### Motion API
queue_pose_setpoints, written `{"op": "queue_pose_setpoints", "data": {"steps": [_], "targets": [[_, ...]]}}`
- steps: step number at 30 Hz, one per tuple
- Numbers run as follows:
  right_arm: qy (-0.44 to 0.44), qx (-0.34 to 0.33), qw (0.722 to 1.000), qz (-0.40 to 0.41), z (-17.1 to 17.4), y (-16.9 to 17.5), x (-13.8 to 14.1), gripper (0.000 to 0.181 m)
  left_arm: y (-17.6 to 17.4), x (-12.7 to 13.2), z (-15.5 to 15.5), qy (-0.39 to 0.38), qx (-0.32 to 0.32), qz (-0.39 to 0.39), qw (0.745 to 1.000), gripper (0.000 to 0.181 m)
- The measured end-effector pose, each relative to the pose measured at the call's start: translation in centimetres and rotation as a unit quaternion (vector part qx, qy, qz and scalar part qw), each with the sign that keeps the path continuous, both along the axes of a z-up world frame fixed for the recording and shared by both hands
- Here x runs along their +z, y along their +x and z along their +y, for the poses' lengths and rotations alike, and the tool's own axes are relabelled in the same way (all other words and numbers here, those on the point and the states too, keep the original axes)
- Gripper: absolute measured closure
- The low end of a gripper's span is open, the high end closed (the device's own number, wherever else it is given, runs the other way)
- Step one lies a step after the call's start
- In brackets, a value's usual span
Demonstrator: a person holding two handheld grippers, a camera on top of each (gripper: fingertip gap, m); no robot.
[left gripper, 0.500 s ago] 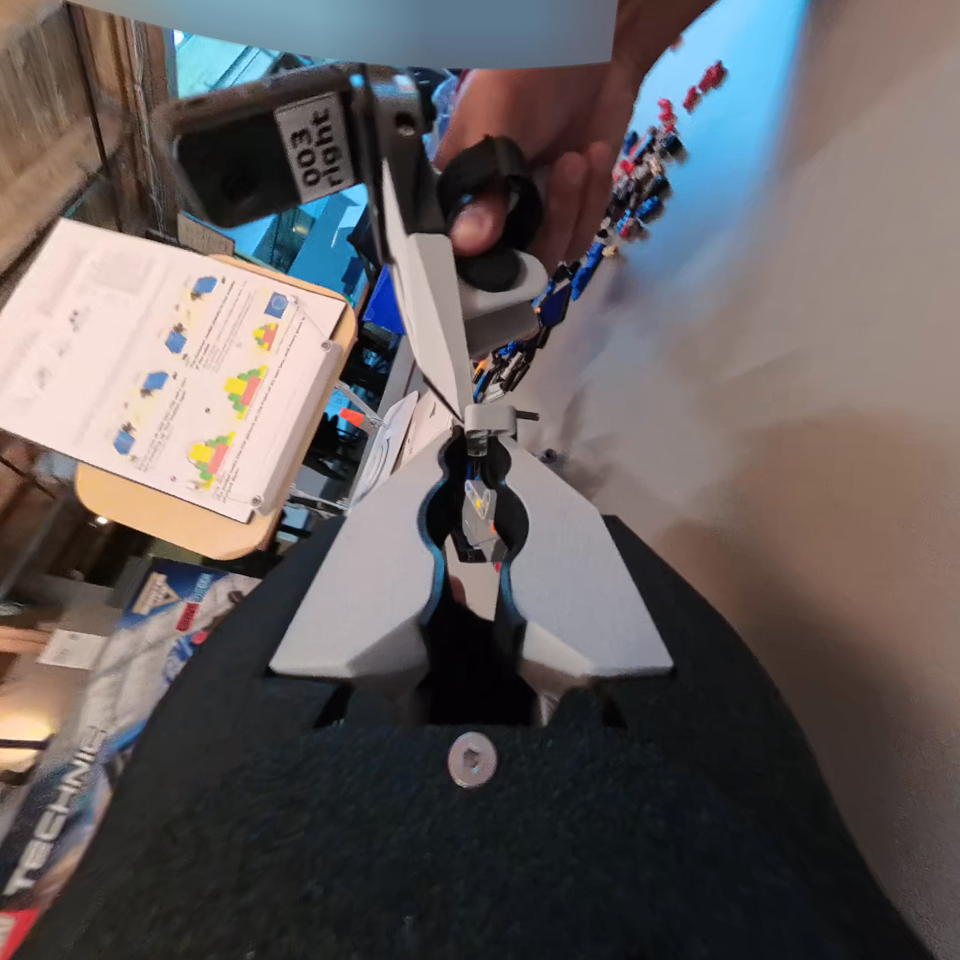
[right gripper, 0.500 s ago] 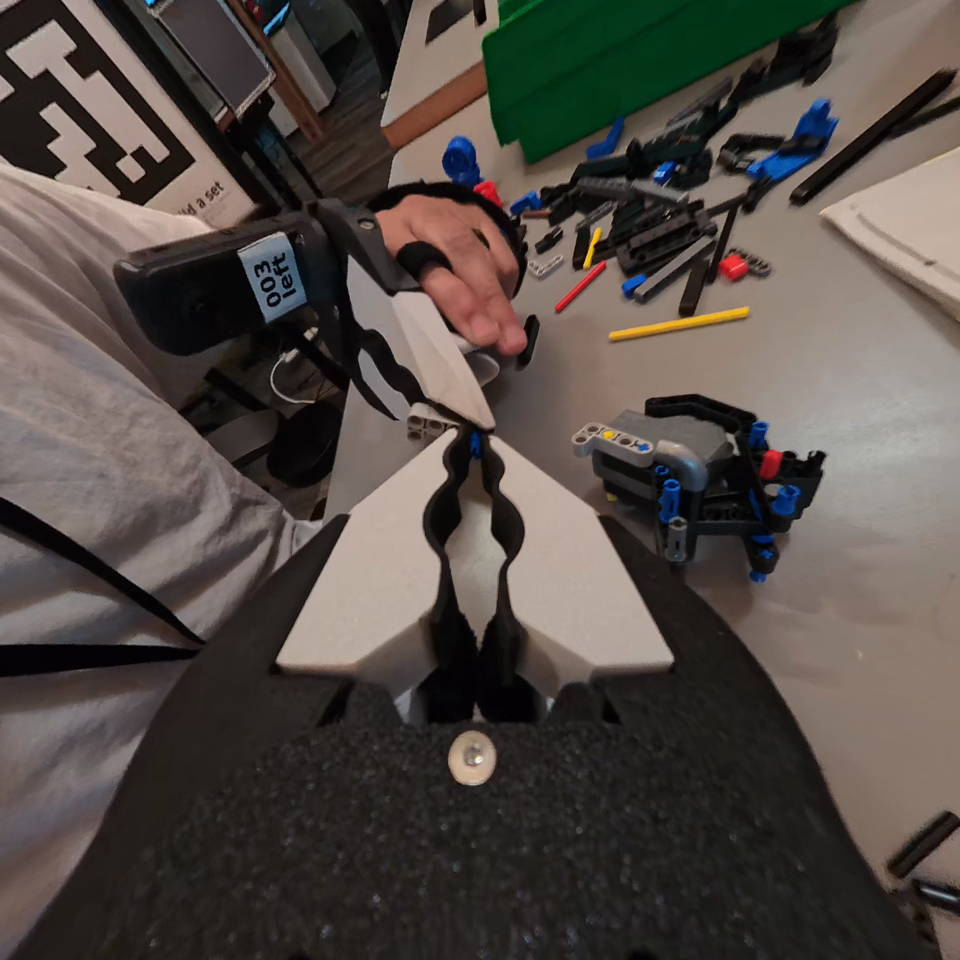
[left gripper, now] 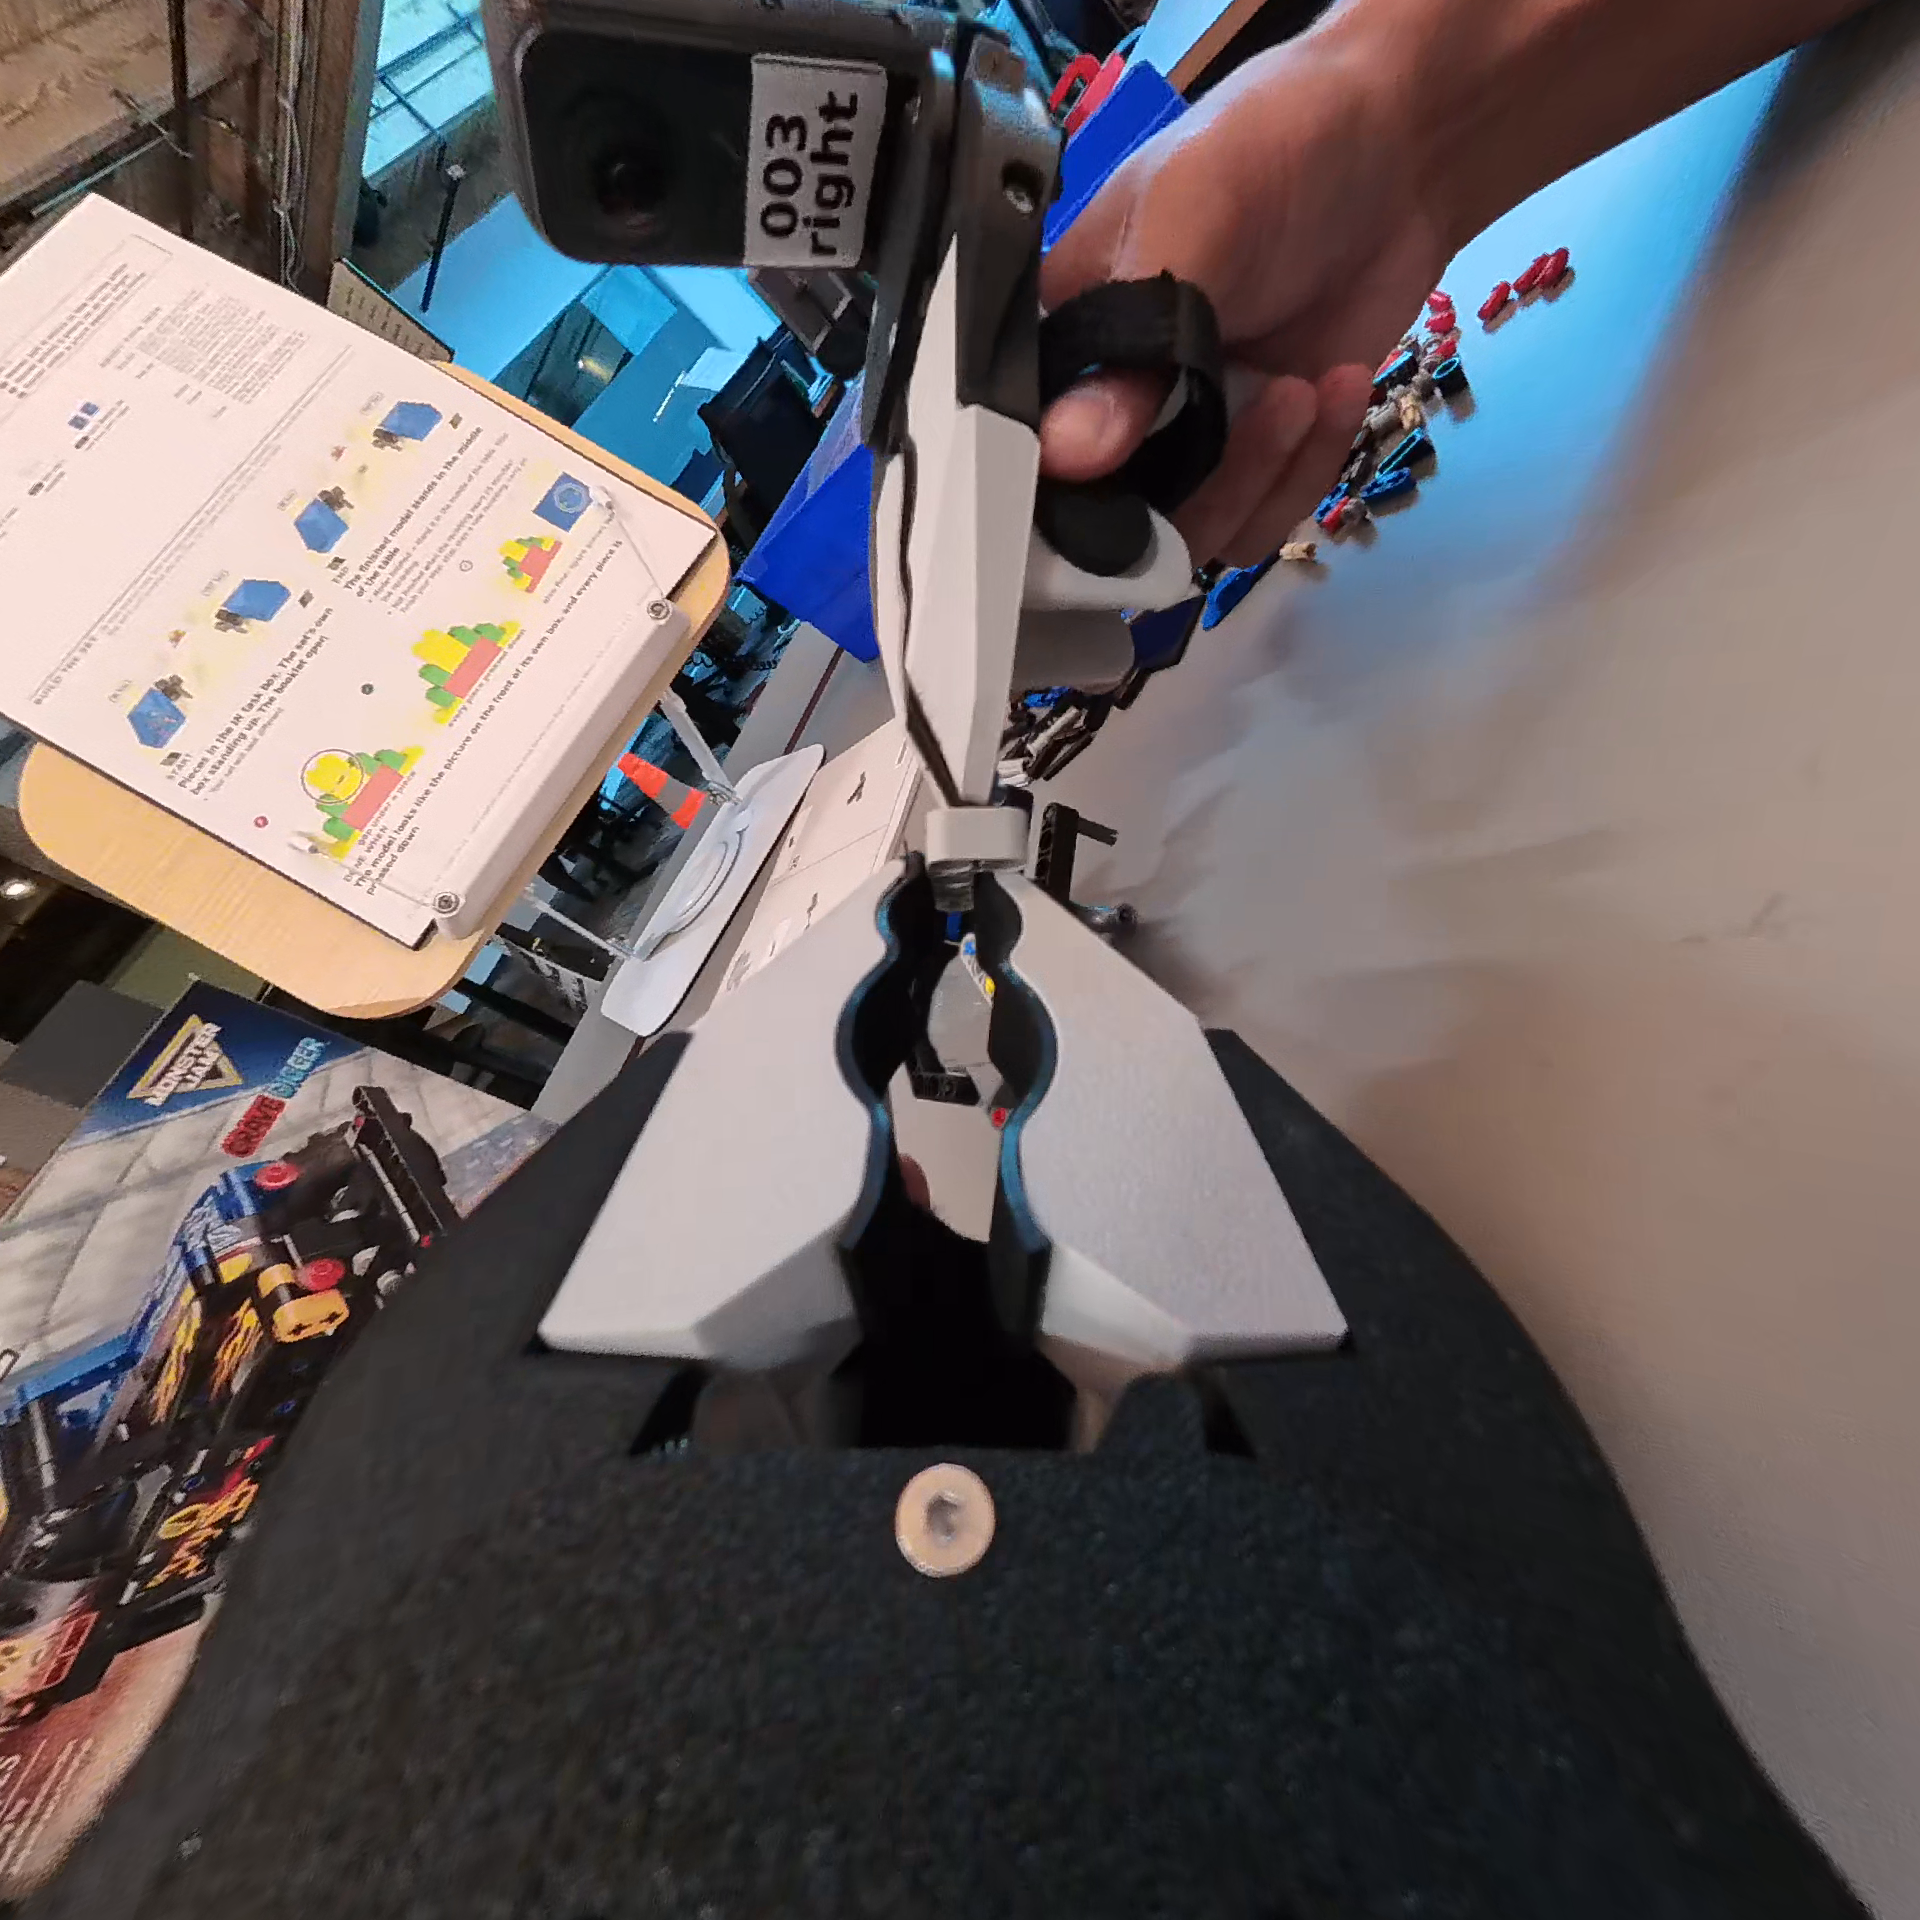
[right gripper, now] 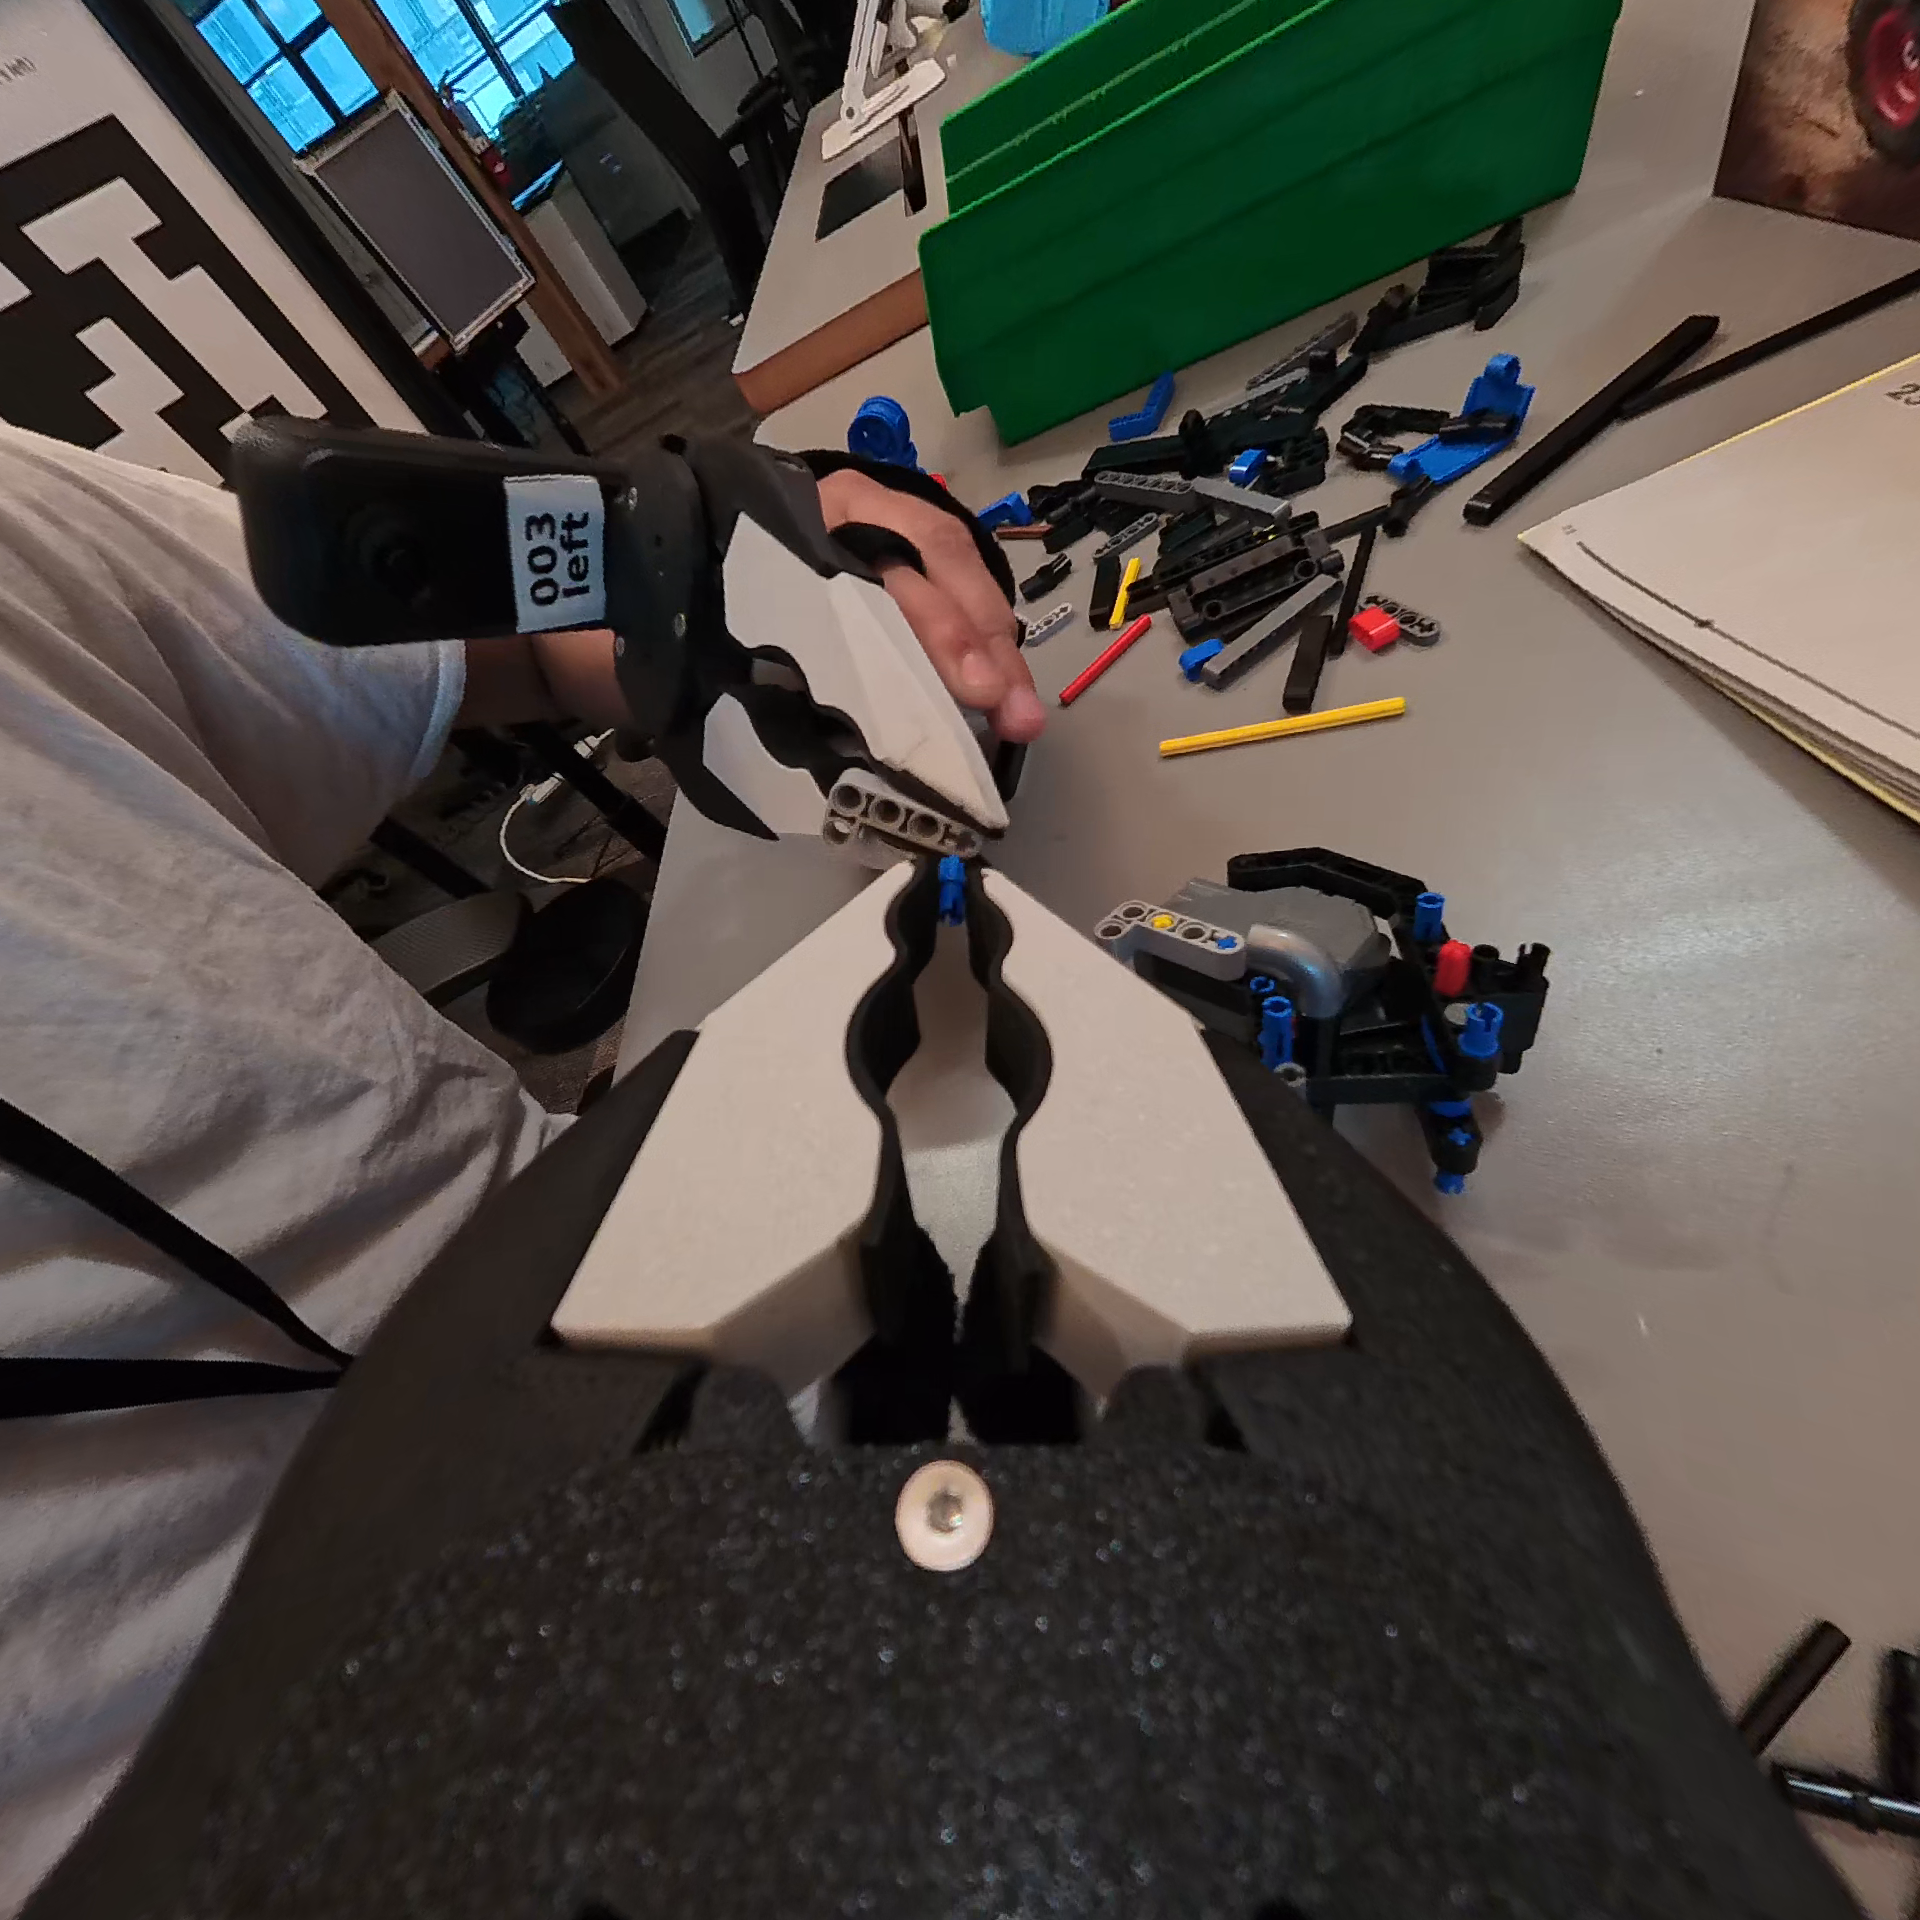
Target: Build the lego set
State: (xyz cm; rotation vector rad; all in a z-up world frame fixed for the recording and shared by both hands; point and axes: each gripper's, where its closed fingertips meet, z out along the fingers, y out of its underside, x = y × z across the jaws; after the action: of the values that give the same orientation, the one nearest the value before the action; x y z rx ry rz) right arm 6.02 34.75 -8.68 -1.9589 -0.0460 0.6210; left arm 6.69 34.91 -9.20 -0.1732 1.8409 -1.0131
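Between right tongs [right gripper: 953, 883], blue pin [right gripper: 950, 891], touching grey beam [right gripper: 902, 824]

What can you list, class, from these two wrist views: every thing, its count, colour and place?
Beam: one, light grey, with holes, held in the left gripper's tips.
Pin: one, blue, pinched at the right gripper's tips, just under the beam.
Part-built model: one, black and grey with blue and red pins, on the table right of the grippers.
Loose parts pile: many, mostly black, blue, grey, farther back on the table.
Axle: one, yellow, lying alone near the pile.
Bins: green, behind the pile; count unclear.
Booklet: one, pale, table's right edge.
Instruction sheet: one, white, on a stand at left.
Set box: one, printed, lower left.
Table: one, grey.
Left gripper: shut on beam.
Right gripper: shut on pin.
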Motion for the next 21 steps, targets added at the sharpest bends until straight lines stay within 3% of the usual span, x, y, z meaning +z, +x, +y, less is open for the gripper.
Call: {"op": "queue_pose_setpoints", "data": {"steps": [21], "targets": [[-0.032,0.004,0.999,-0.021,-0.3,-0.3,-0.8,0.181,-0.5,-0.5,-0.5,0.040,-0.017,-0.022,0.999,0.175]]}}
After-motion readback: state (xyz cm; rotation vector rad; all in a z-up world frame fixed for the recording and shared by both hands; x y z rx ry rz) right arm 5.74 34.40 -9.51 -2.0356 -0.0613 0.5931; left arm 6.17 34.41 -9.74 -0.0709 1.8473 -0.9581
